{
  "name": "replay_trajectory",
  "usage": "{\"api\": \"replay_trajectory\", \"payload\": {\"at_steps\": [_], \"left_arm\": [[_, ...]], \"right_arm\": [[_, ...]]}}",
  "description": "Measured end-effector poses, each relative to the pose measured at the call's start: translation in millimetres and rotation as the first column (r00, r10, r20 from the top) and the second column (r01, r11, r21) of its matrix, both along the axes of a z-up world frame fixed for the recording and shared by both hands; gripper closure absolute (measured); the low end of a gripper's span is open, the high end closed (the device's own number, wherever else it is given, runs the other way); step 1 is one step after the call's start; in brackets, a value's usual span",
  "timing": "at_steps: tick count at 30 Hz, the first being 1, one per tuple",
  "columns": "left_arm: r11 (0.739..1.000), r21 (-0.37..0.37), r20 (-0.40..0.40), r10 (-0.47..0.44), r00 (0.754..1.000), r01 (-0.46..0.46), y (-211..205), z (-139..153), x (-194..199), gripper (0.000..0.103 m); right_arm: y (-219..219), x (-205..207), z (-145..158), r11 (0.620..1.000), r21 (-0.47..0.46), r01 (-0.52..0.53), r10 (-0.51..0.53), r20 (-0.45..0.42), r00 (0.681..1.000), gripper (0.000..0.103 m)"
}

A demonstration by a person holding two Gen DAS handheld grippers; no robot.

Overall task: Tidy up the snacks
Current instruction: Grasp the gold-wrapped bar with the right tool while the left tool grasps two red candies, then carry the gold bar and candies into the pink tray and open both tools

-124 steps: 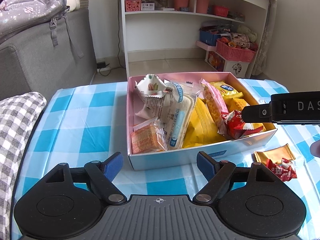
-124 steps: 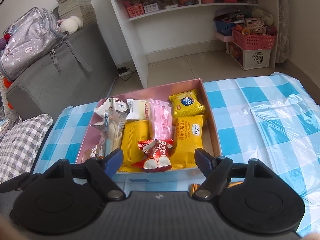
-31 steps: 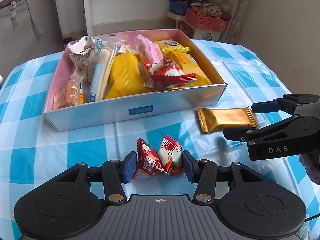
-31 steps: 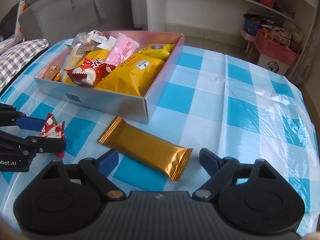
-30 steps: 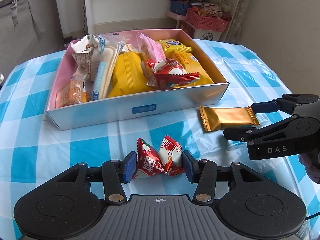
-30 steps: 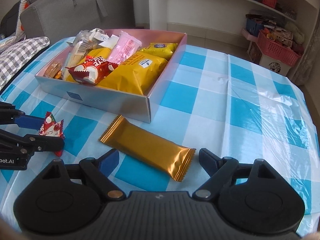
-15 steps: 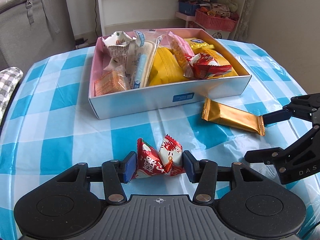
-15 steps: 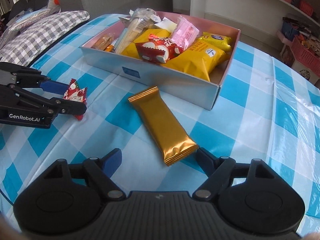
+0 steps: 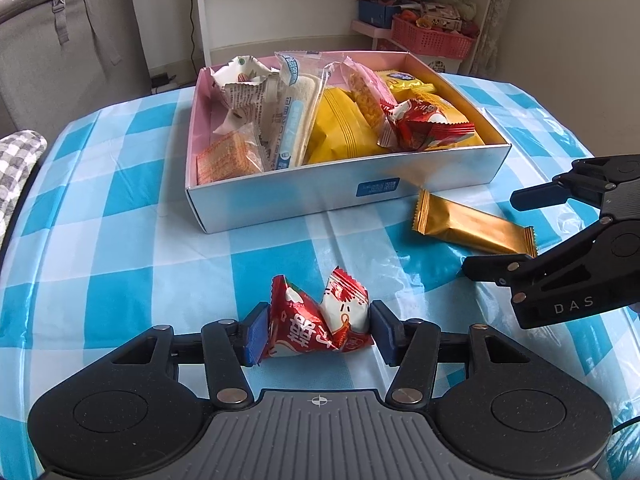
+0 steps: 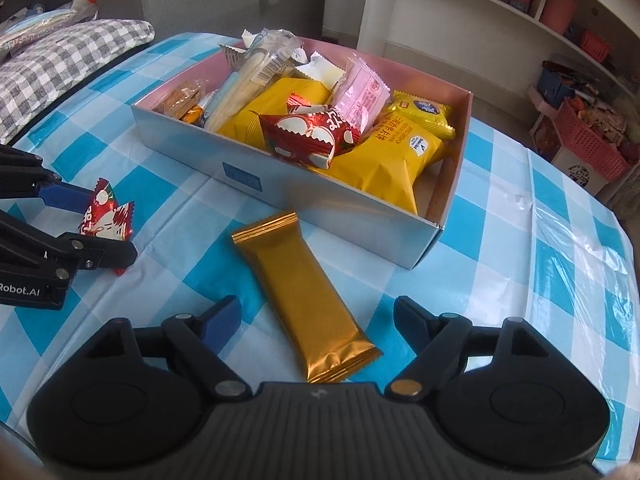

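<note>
Blue-checked tablecloth point(image 9: 120, 216) carried one snack box point(image 9: 344, 190). Left gripper point(image 9: 318, 330) jaws were opening, one red packet point(image 9: 316, 320) between the pads, both touching it. Right gripper point(image 10: 316, 320) fingers stood apart, one gold bar point(image 10: 304, 292) lying between them untouched. A second red packet point(image 10: 308, 136) lay in the box.

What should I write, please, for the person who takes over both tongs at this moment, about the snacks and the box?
Left tongs: jaws opening, small red snack packet between the pads, low over the checked tablecloth.
Right tongs: open, empty, straddling the near end of the gold bar, not touching it.
Box: already holds yellow, pink, red and clear packets.
Done: most snacks are in the box.
Left: the red packet and the gold bar are outside it; probably both go in.
</note>
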State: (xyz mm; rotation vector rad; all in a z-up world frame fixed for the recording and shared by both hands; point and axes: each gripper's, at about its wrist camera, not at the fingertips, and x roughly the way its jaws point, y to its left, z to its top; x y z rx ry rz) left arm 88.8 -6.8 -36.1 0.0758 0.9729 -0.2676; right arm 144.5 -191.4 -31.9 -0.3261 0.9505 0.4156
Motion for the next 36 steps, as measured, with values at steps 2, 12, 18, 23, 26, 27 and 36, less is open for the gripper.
{"api": "replay_trajectory", "payload": {"at_steps": [2,12,18,23,26,27,36], "left_arm": [[1.000,-0.011,-0.008,0.000,1.000,0.000,1.8,-2.0,1.0,0.048],[1.000,0.005,-0.001,-0.014,1.000,0.014,2.2,-4.5,2.3,0.046],[1.000,0.000,-0.002,-0.001,1.000,0.001,4.6,-3.4,2.1,0.050],[1.000,-0.010,-0.010,0.023,1.000,-0.023,9.1,-1.6,2.6,0.053],[1.000,-0.016,-0.011,0.026,1.000,-0.026,10.9,0.3,2.0,0.054],[1.000,-0.017,-0.009,0.026,1.000,-0.026,11.3,1.2,1.7,0.054],[0.999,-0.045,0.017,0.023,1.000,-0.022,15.9,16.7,-2.3,0.054]], "right_arm": [[3.2,3.3,-0.8,1.000,0.015,0.011,-0.011,-0.002,1.000,0.024],[28.3,-0.6,-3.1,0.999,0.004,-0.034,0.034,0.018,0.999,0.049],[32.8,-4.1,0.1,0.998,-0.010,-0.055,0.055,0.032,0.998,0.074],[33.6,-0.9,2.6,0.999,0.005,-0.036,0.036,0.012,0.999,0.076],[31.0,-0.9,6.7,0.999,0.040,-0.021,0.022,-0.009,1.000,0.076],[30.6,-0.5,8.6,0.999,0.050,-0.019,0.019,-0.012,1.000,0.076],[24.1,-5.6,26.0,0.994,0.105,0.019,-0.015,-0.034,0.999,0.076]]}}
